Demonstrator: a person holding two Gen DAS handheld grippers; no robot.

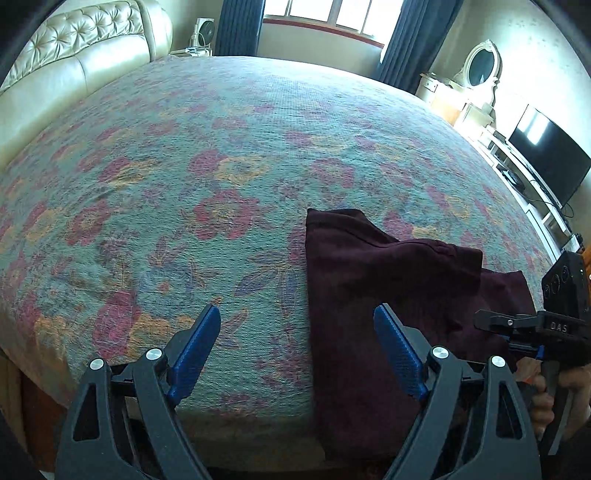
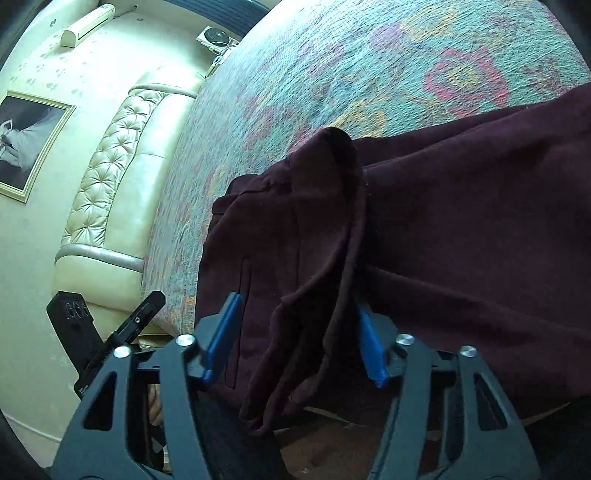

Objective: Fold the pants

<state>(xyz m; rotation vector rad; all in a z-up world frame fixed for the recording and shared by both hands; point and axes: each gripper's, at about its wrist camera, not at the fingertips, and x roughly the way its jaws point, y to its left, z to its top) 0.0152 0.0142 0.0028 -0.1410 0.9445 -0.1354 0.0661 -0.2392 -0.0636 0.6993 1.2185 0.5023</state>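
Dark maroon pants (image 1: 388, 280) lie partly folded near the front edge of a floral bedspread (image 1: 221, 147), some cloth hanging over the edge. My left gripper (image 1: 297, 325) is open and empty, hovering above the bed just left of the pants. The right gripper shows in the left wrist view (image 1: 487, 321) at the pants' right side. In the right wrist view the right gripper (image 2: 295, 314) is open, with a bunched fold of the pants (image 2: 325, 229) rising between its blue pads (image 2: 223, 332); the right pad is partly hidden by cloth.
A cream tufted headboard (image 1: 77, 55) stands at the far left. A window with dark curtains (image 1: 321, 18), a vanity mirror (image 1: 480, 66) and a TV (image 1: 546, 158) line the far and right sides. The bed's front edge (image 1: 240, 417) is just below my left gripper.
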